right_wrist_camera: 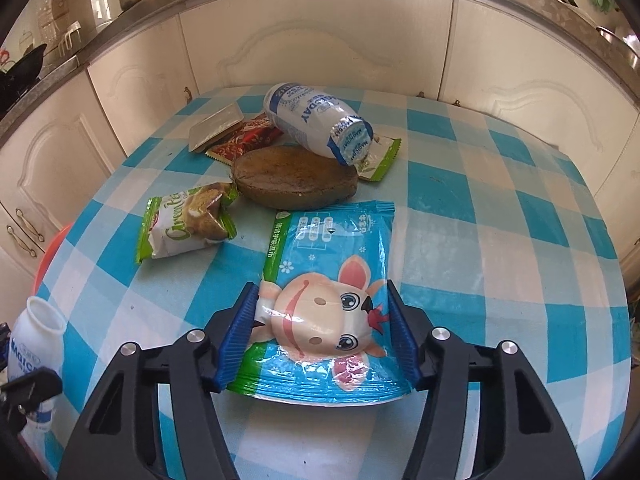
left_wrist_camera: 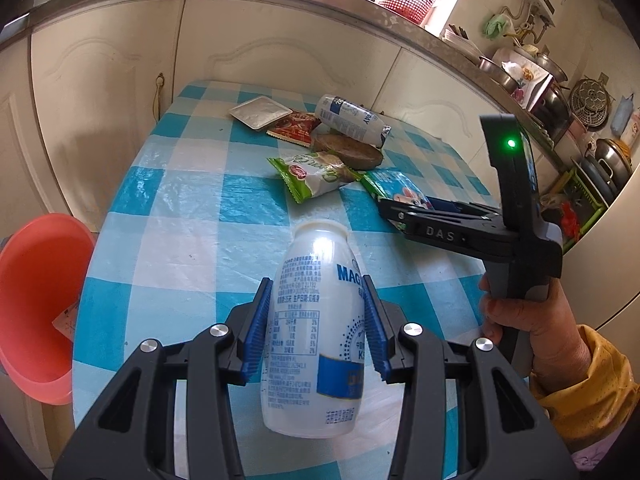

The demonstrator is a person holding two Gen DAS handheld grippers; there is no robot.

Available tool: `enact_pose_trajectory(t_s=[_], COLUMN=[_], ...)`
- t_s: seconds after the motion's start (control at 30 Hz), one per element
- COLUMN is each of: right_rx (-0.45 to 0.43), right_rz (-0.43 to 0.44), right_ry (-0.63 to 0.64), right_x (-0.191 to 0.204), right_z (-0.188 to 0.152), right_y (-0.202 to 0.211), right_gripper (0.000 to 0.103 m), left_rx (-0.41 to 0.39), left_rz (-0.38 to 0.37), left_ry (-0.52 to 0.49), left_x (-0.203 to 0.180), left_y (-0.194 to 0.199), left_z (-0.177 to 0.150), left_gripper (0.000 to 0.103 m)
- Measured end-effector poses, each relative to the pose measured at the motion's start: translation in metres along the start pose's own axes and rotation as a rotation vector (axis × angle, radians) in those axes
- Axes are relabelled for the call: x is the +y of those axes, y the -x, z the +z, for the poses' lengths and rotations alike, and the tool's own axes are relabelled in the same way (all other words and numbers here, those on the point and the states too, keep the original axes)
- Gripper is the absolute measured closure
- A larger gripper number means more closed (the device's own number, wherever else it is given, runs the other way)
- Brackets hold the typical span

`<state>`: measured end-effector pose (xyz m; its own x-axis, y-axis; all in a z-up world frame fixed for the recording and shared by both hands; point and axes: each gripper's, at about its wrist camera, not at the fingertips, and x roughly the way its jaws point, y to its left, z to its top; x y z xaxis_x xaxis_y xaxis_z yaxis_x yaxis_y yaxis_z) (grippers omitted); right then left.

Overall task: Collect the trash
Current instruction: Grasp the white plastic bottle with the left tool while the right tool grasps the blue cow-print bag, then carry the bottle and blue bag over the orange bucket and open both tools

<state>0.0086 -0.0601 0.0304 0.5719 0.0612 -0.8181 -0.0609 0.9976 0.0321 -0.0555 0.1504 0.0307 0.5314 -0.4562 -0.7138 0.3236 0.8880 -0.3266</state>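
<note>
My left gripper [left_wrist_camera: 318,322] is shut on an open white Magic bottle [left_wrist_camera: 316,328], held above the checked table; the bottle also shows at the left edge of the right wrist view [right_wrist_camera: 36,344]. My right gripper [right_wrist_camera: 322,330] is shut on a blue wet-wipes pack [right_wrist_camera: 328,280] with a cartoon face. The right gripper also shows in the left wrist view [left_wrist_camera: 394,210], with the pack [left_wrist_camera: 394,188] at its tips. On the table lie a green snack wrapper [right_wrist_camera: 188,226], a brown round cake [right_wrist_camera: 296,176], a second white bottle [right_wrist_camera: 316,122] on its side, a red wrapper [right_wrist_camera: 244,140] and a silver tray [right_wrist_camera: 216,126].
A pink basin [left_wrist_camera: 38,304] stands at the table's left edge. The blue-and-white checked tablecloth [right_wrist_camera: 500,240] covers the table. Cream kitchen cabinets [right_wrist_camera: 320,40] and a steel counter with pots stand behind the table.
</note>
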Motion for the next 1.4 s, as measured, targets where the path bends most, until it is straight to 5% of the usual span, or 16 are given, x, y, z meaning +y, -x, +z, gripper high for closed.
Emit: enact_pose_trajectory(t_s=[0.67, 1.4], right_rx=[-0.046, -0.093], right_rz=[0.079, 0.242], right_ry=[-0.114, 0.008], right_x=[-0.021, 0.056], right_z=[-0.028, 0.0], right_y=[0.046, 0.071], right_gripper=[0.048, 0.048], left_rx=[-0.035, -0.155], left_rz=[-0.002, 0.087], left_ry=[0.034, 0.182], left_x=[0.006, 0.074], left_y=[0.013, 0.059], left_z=[-0.008, -0.009], left_gripper=[0.058, 0.058])
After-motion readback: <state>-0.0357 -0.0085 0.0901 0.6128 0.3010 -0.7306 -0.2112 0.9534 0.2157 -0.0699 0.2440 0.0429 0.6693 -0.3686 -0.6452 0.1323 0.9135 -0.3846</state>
